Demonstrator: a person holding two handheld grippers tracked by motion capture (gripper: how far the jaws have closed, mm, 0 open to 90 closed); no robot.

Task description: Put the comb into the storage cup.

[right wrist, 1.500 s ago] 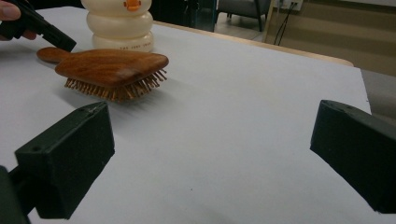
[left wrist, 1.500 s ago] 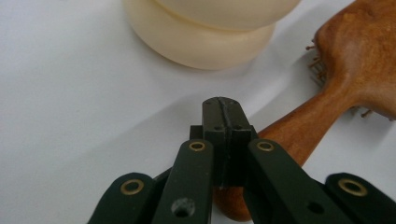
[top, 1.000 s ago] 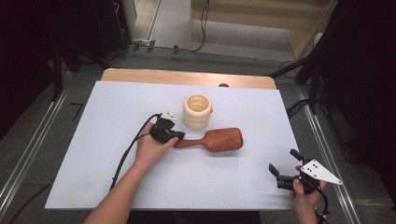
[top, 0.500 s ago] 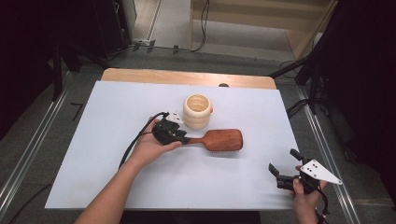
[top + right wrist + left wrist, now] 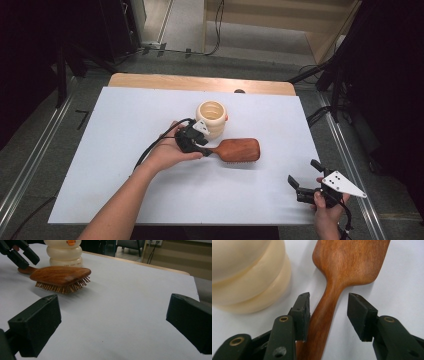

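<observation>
A brown wooden hairbrush (image 5: 240,149) lies bristles down in the middle of the white table, its handle pointing left. My left gripper (image 5: 205,148) straddles that handle; its jaws have just been opening. In the left gripper view the handle (image 5: 324,315) runs between the pads, against the left pad (image 5: 302,311) and apart from the right one. A cream ribbed cup (image 5: 211,117) stands just behind the gripper. My right gripper (image 5: 302,171) rests open at the front right corner, nothing between its jaws; it looks across at the brush (image 5: 60,275) and the cup (image 5: 65,251).
The white sheet (image 5: 125,150) covers a wooden tabletop whose far edge (image 5: 200,82) shows. Metal rails run along both sides. The left gripper's black cable (image 5: 155,147) trails over the sheet toward the person.
The left gripper's jaws have parted around the brush handle, and the hand has shifted a little right toward the cup. The brush lies where it was. The right hand has not moved.
</observation>
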